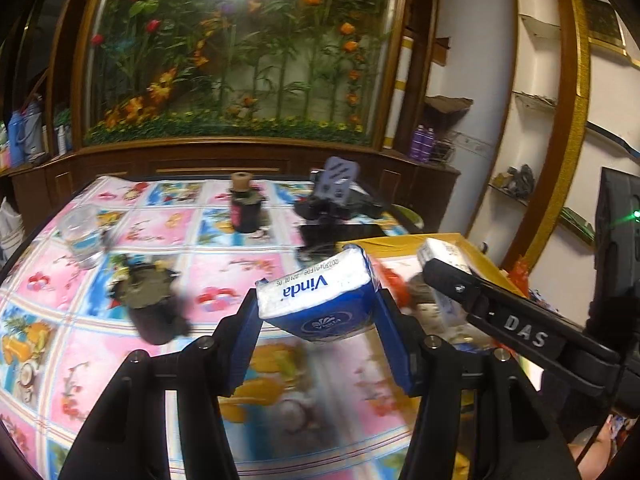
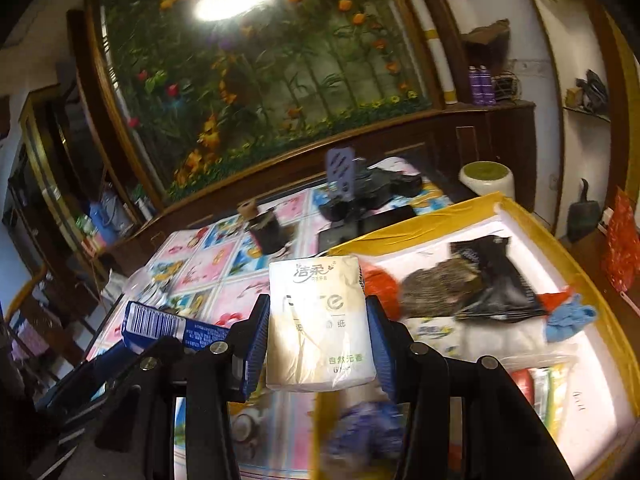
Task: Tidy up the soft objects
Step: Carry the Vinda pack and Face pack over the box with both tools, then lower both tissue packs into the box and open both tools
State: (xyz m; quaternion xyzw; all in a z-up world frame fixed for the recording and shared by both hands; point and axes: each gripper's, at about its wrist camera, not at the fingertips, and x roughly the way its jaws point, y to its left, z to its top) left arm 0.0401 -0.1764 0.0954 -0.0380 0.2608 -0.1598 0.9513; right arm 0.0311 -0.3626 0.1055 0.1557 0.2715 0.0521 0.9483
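My left gripper (image 1: 318, 312) is shut on a blue and white Vinda tissue pack (image 1: 316, 300), held above the flowered tablecloth (image 1: 80, 312). My right gripper (image 2: 318, 334) is shut on a cream tissue pack (image 2: 318, 324), which hangs over the near left edge of the yellow-rimmed box (image 2: 540, 220). The left view shows the right gripper (image 1: 452, 268) at the right with its pack (image 1: 442, 254) over the box (image 1: 400, 242). In the right view the Vinda pack (image 2: 160, 322) appears at the lower left.
The box holds a black packet (image 2: 496, 276), a brown furry thing (image 2: 436, 288), a blue glove (image 2: 570, 316) and several other packs. On the table stand two dark pots (image 1: 154, 304) (image 1: 246, 208), a clear cup (image 1: 82, 236) and a black stand (image 1: 334, 196).
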